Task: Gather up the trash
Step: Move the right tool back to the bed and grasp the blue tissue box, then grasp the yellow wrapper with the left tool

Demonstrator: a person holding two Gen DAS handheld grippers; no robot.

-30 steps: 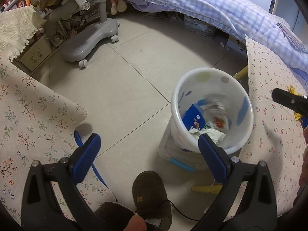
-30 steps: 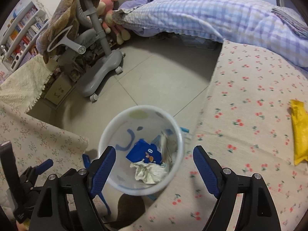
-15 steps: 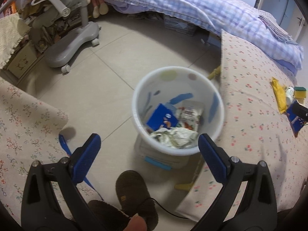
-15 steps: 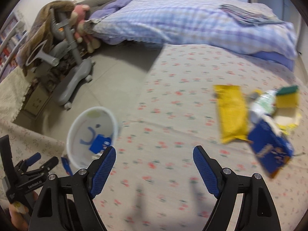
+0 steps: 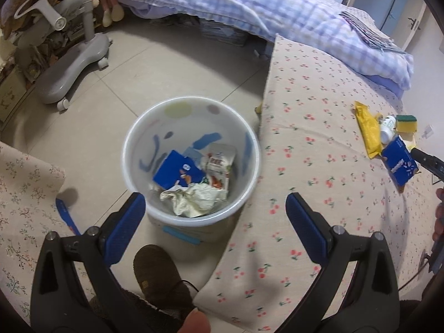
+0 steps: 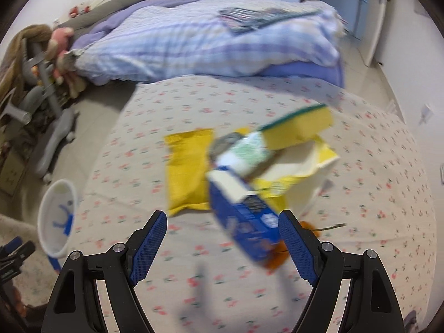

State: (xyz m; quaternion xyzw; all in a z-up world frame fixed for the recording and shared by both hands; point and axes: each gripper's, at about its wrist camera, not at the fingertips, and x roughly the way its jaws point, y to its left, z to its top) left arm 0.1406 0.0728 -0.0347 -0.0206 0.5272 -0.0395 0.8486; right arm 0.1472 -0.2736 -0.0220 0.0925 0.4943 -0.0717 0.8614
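Observation:
A white trash bin (image 5: 251,166) stands on the floor beside the table and holds a blue carton, a snack pouch and crumpled paper. It also shows in the right wrist view (image 6: 47,205). My left gripper (image 5: 215,223) is open and empty just above the bin's near rim. My right gripper (image 6: 222,242) is open and empty, close to a blue carton (image 6: 247,222) on the floral tablecloth (image 6: 360,194). Behind the carton lie a yellow packet (image 6: 186,177), a small white bottle (image 6: 244,152), a yellow sponge (image 6: 299,127) and a torn yellow wrapper (image 6: 305,169). The same pile shows in the left wrist view (image 5: 388,141).
A bed with a checked purple quilt (image 5: 249,2) runs along the back. A grey chair base (image 5: 72,66) stands on the tiled floor at left. My slippered foot (image 5: 158,274) is by the bin. A second floral cloth (image 5: 25,194) lies at left.
My right gripper has swung from over the bin to the trash pile on the table and closed in on the blue carton. My left gripper shifted slightly over the bin.

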